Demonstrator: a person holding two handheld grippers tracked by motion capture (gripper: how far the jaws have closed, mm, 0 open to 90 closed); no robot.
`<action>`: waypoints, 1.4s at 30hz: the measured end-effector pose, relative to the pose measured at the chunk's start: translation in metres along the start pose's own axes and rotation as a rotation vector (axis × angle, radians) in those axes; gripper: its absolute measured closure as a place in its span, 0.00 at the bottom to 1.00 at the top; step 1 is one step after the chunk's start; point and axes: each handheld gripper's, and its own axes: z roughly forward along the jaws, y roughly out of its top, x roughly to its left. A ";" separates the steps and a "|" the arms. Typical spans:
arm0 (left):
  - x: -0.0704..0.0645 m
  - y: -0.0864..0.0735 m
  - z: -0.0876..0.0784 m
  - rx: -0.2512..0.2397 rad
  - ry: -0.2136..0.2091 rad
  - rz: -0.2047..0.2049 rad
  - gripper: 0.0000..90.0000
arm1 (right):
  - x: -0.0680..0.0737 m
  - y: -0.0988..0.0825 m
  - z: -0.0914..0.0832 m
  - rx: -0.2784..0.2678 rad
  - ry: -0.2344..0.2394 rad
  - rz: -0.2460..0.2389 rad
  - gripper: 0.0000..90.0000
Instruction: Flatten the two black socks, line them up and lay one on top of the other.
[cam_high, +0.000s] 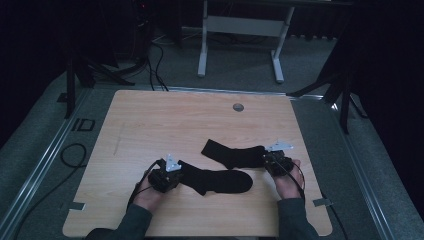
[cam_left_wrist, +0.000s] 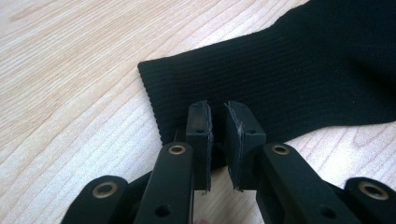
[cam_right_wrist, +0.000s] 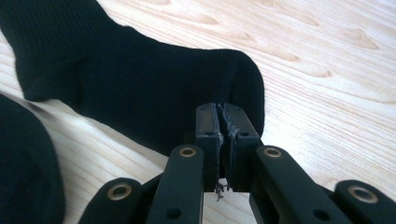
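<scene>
Left tool (cam_high: 172, 176) clenched on cuff of near sock (cam_high: 220, 181), right tool (cam_high: 270, 159) clenched on toe of far sock (cam_high: 232, 154); both flat on bench (cam_high: 150, 125), probably for pairing.

Both socks, my near sock (cam_high: 220, 181) and far sock (cam_high: 232, 154), are plain black with fine ribbing. The tabletop (cam_high: 150, 125) is pale wood grain. My jaws are black with brass rivets.

Looking down on wooden table (cam_high: 150, 120). My left gripper (cam_high: 172, 175) sits at cuff end of near black sock (cam_high: 220, 181), which lies flat toward right. My right gripper (cam_high: 270, 161) sits at right end of far black sock (cam_high: 232, 154), bent, just behind first one. Grommet hole (cam_high: 238, 107) near far edge. White desk frame (cam_high: 240, 30) stands beyond on grey floor.
</scene>
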 end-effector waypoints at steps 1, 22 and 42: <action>0.000 0.000 0.000 0.000 0.000 0.000 0.90 | -0.001 -0.001 0.001 0.005 -0.010 -0.003 0.95; -0.002 0.001 0.002 -0.007 -0.013 0.004 0.89 | 0.015 0.012 0.003 -0.062 0.127 -0.045 0.65; -0.007 0.002 0.003 -0.016 -0.027 0.007 0.88 | 0.063 0.056 0.068 0.036 0.296 -0.193 0.50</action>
